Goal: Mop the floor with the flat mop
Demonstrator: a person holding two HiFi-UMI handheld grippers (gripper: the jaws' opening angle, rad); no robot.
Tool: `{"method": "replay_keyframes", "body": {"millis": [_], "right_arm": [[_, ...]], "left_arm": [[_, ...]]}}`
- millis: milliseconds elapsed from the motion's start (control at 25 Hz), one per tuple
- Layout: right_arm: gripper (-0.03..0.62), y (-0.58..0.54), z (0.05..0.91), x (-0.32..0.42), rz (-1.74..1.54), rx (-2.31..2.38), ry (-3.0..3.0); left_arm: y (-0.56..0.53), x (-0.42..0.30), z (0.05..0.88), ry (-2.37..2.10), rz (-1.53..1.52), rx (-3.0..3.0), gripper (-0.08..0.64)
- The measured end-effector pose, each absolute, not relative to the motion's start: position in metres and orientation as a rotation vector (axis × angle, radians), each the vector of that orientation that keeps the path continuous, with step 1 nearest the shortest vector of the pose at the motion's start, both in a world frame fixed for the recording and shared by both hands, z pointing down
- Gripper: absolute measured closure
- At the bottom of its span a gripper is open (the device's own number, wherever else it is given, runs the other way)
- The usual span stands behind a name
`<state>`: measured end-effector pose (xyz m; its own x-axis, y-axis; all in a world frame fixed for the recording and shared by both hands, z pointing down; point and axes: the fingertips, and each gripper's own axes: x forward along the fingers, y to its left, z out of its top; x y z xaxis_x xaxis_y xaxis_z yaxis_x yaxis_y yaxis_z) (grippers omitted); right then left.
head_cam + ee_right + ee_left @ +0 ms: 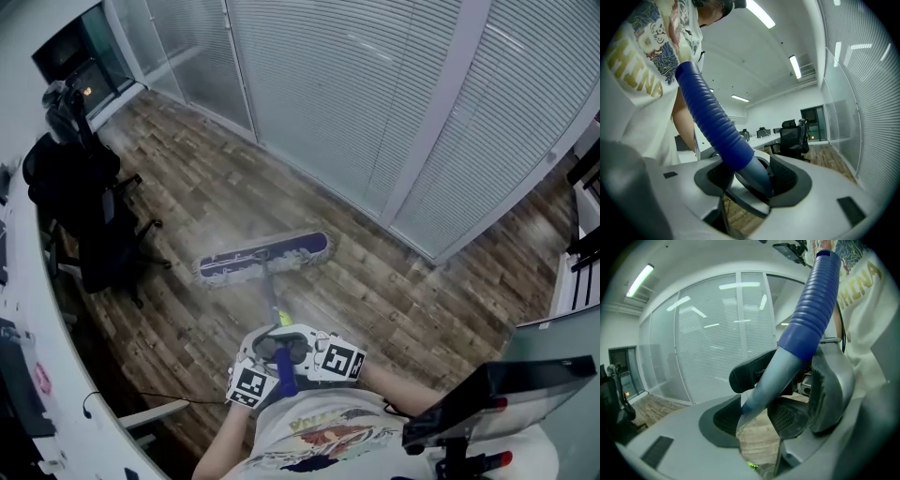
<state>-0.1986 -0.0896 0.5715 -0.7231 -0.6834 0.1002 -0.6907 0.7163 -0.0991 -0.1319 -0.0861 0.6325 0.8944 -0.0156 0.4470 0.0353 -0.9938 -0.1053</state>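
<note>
Left gripper [757, 416] is pinching the handle [765, 383] just below its blue grip [806, 319]. Right gripper [750, 178] is clamped on the same handle, touching the left one, and I see both close in, near side. Mop head [264, 258] lies flat on the floor [375, 291] at the far end, short of the glass wall [356, 94]. Chair [84, 216] sits far left.
</note>
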Motion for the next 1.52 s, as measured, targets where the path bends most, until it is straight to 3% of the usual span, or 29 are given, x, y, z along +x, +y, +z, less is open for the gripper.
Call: {"method": "replay_keyframes", "body": {"millis": [1080, 1520], "right_arm": [[0.391, -0.453, 0.569, -0.064, 0.237, 1.215, -2.807], [0.393, -0.589, 0.541, 0.035, 0.243, 1.205, -2.844]], "left_arm": [[-0.443, 0.003, 0.629, -0.090, -0.680, -2.975, 0.394], [-0.579, 0.101, 0.604, -0.084, -0.737, -2.978, 0.394]]}}
